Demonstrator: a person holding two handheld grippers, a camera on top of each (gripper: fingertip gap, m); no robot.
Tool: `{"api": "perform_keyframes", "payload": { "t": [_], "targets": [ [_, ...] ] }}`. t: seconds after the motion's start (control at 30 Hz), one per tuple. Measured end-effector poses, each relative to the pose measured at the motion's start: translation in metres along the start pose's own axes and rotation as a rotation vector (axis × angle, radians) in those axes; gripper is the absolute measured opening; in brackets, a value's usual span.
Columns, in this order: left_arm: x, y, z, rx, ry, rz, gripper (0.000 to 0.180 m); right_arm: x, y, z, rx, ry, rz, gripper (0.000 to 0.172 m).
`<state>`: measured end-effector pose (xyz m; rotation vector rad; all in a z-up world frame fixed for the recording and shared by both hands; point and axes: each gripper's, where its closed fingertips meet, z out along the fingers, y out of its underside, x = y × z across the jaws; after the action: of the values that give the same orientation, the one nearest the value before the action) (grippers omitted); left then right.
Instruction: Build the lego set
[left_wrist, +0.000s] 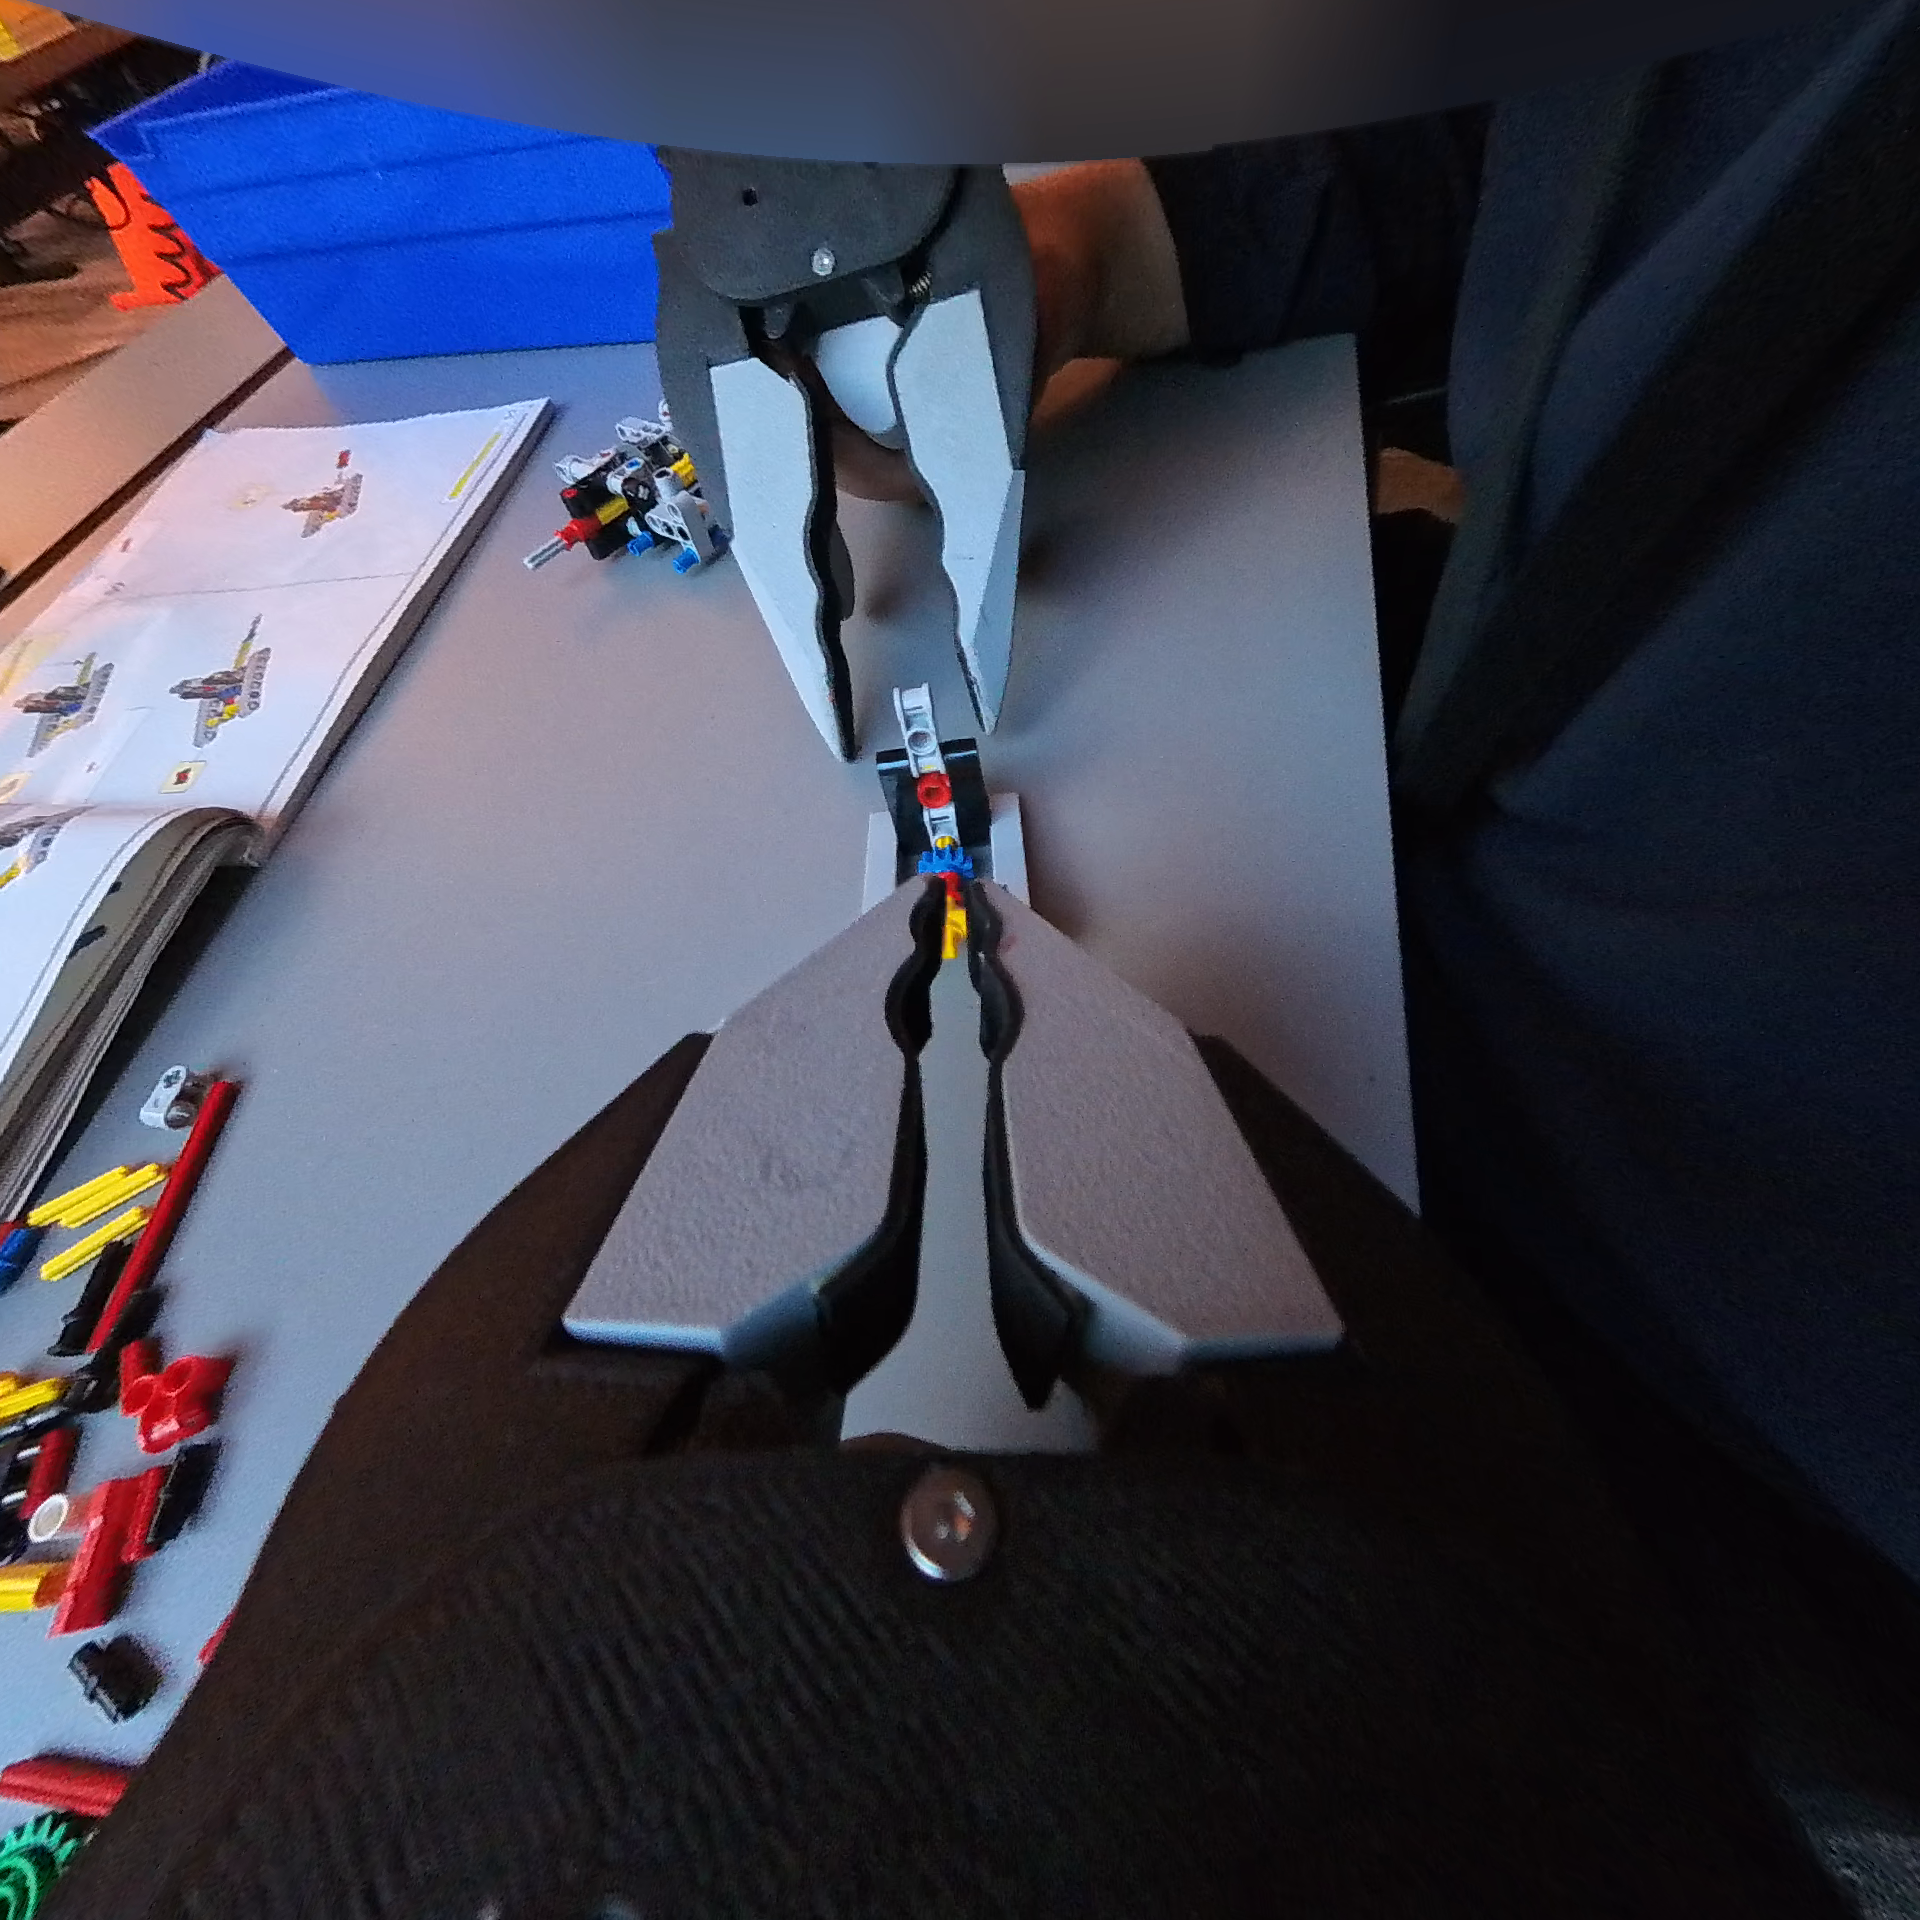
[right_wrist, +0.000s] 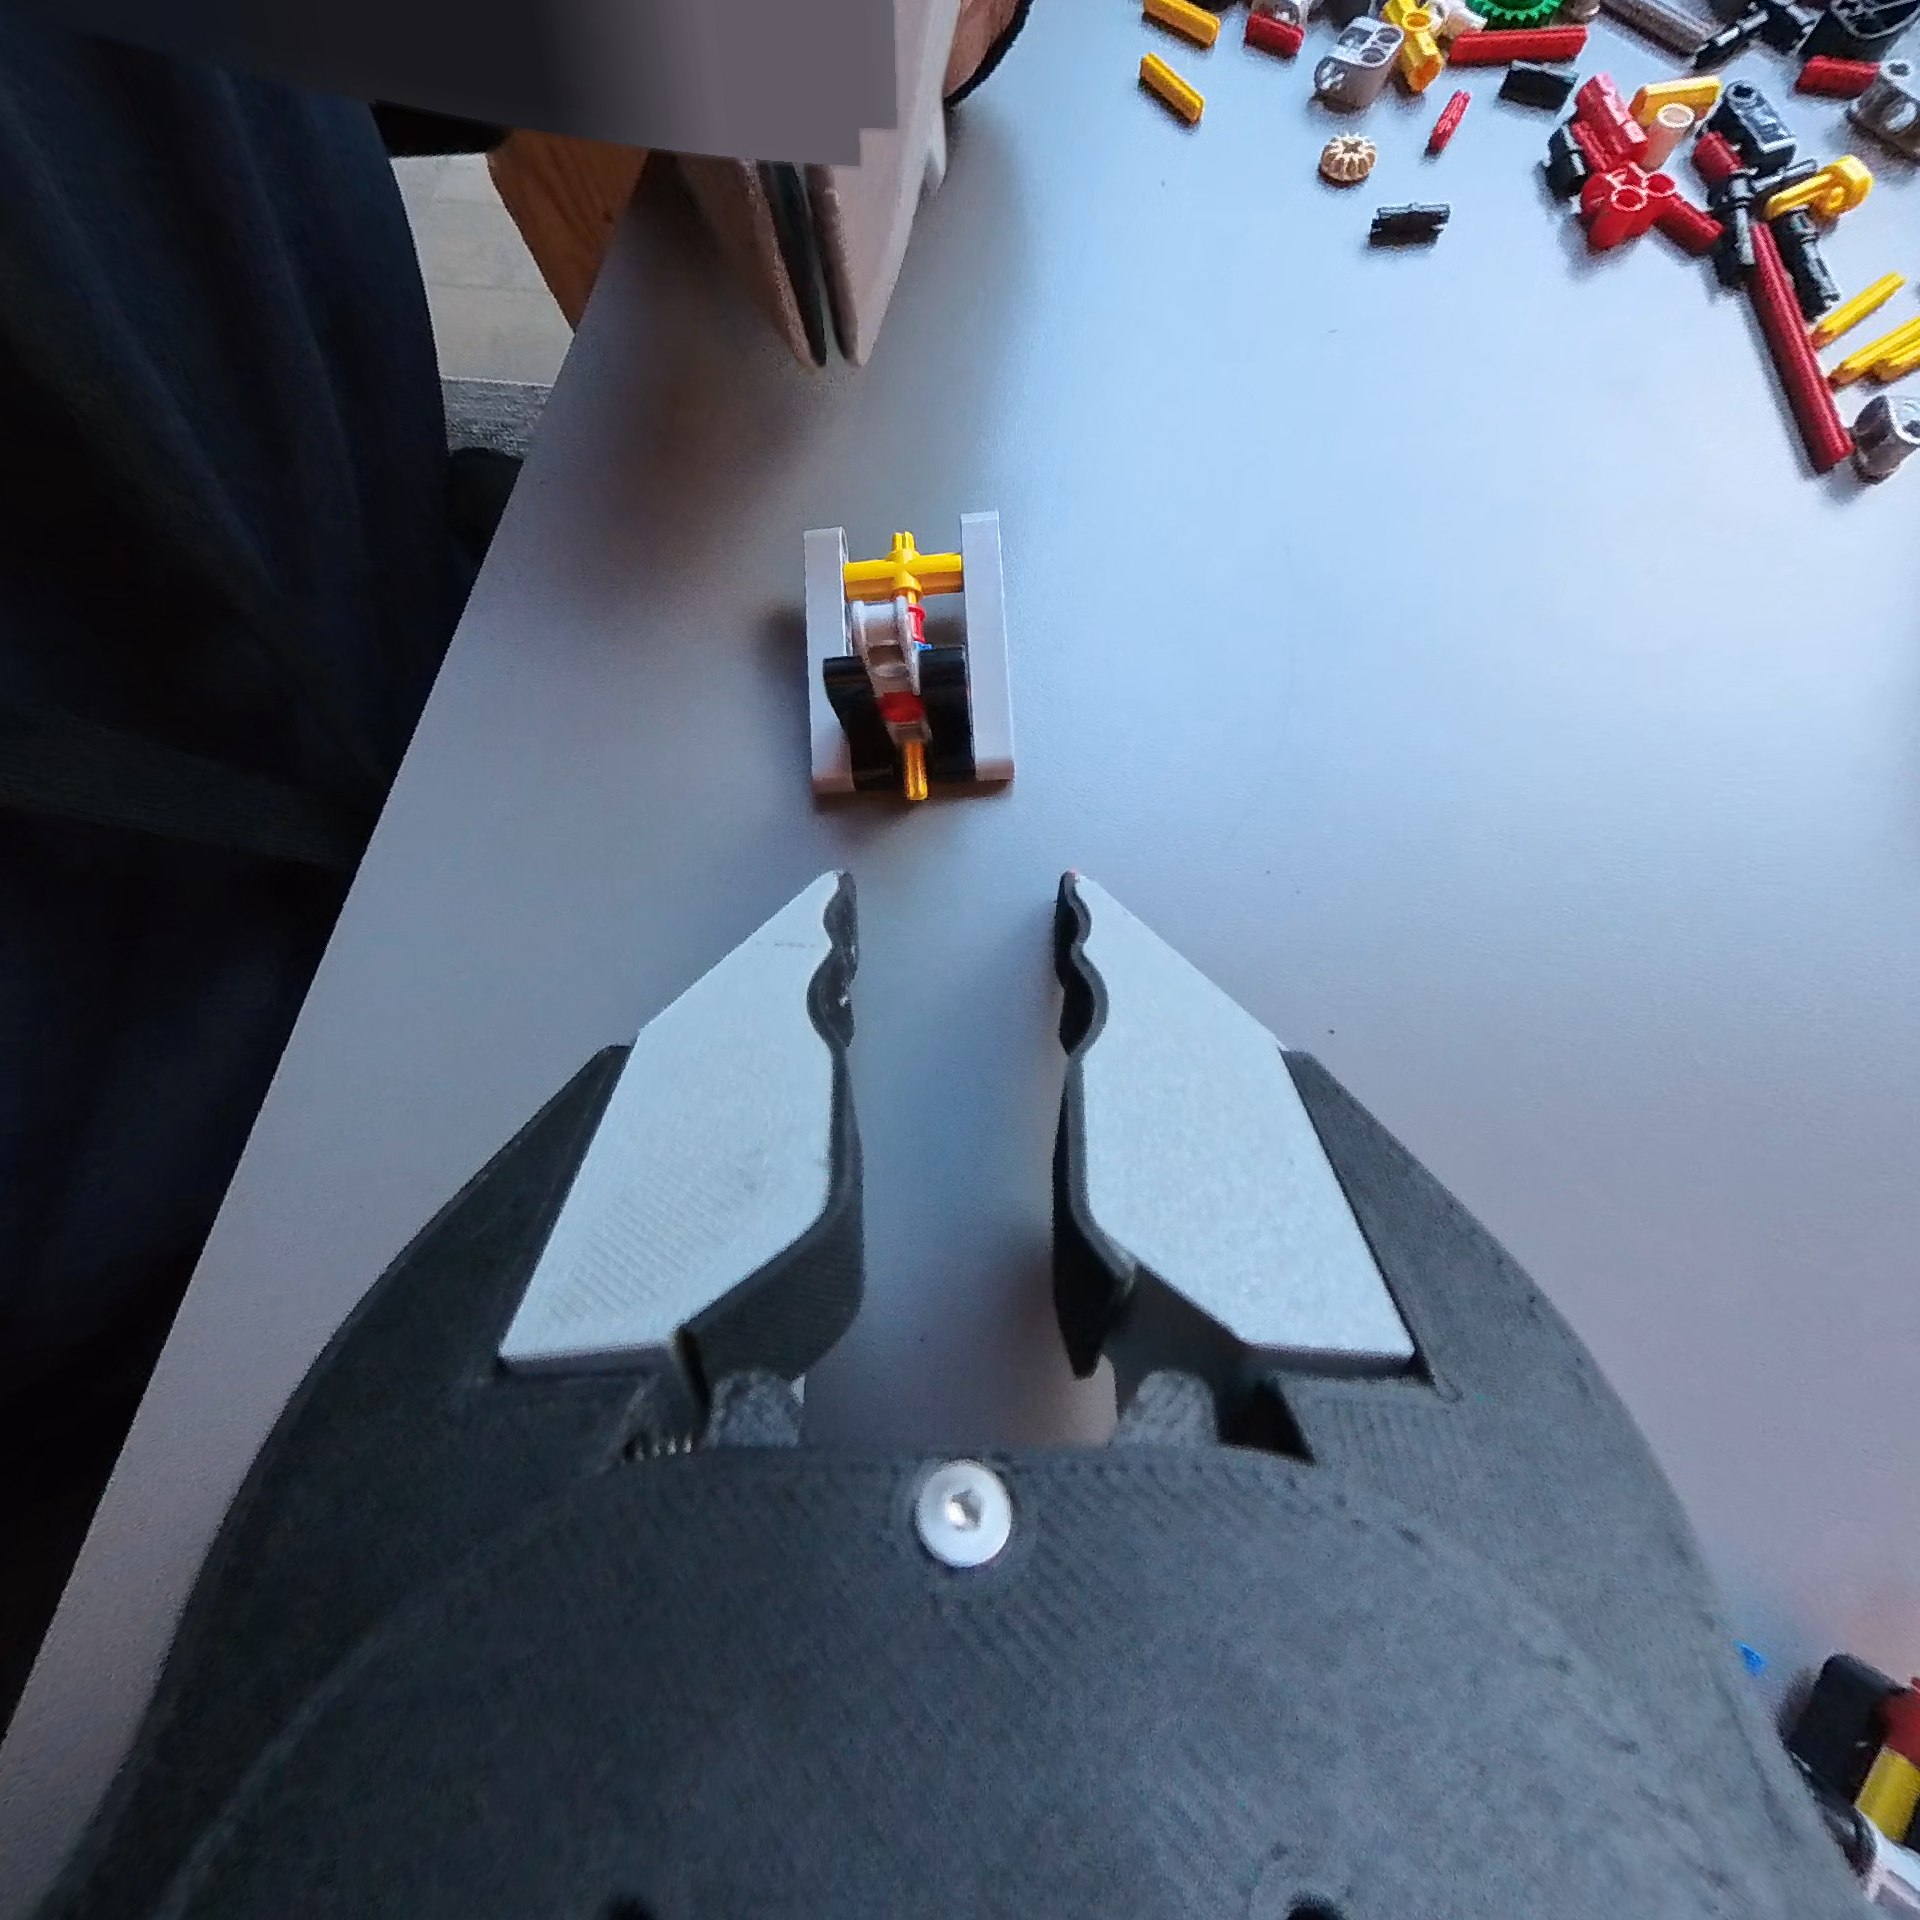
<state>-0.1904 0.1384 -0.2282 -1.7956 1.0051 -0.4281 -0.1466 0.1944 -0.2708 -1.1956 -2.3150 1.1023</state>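
Observation:
A small lego assembly (right_wrist: 902, 665) stands in a grey U-shaped holder (right_wrist: 987, 644) on the grey table. It has a white beam, a red bush, a blue gear, a yellow axle and a yellow cross piece (right_wrist: 902, 569). It also shows in the left wrist view (left_wrist: 933, 800). My left gripper (left_wrist: 951, 896) is shut, and the yellow piece shows through the slit at its tips. In the right wrist view my left gripper (right_wrist: 831, 348) hangs behind the assembly, apart from it. My right gripper (right_wrist: 956, 894) is open, a short way in front of the assembly, with nothing between its fingers. It also shows in the left wrist view (left_wrist: 914, 732).
An open instruction booklet (left_wrist: 260, 623) lies at the left, with a second sub-assembly (left_wrist: 634, 499) and a blue bin (left_wrist: 395, 229) beyond it. Loose parts (right_wrist: 1662, 156) are scattered at the far right. The table edge (right_wrist: 499, 499) runs close beside the holder, next to a person in dark clothing. Some 9 centimetres of space lies between my two pairs of fingers. The yellow cross piece (right_wrist: 902, 569) sits 4 centimetres or so from the ends of my left fingers.

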Motion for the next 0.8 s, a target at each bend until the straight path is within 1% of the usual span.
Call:
{"api": "perform_keyframes", "payload": {
  "t": [0.27, 0.8],
  "targets": [
    [-0.005, 0.0, 0.0, 0.0, -0.032, 0.002, 0.005, 0.0, -0.002, -0.002, 0.013, -0.008, 0.01, 0.035],
    [-0.014, -0.002, -0.004, 0.028, -0.066, -0.019, 0.007, 0.0, -0.005, -0.006, 0.045, -0.032, 0.03, 0.035]
  ]
}}
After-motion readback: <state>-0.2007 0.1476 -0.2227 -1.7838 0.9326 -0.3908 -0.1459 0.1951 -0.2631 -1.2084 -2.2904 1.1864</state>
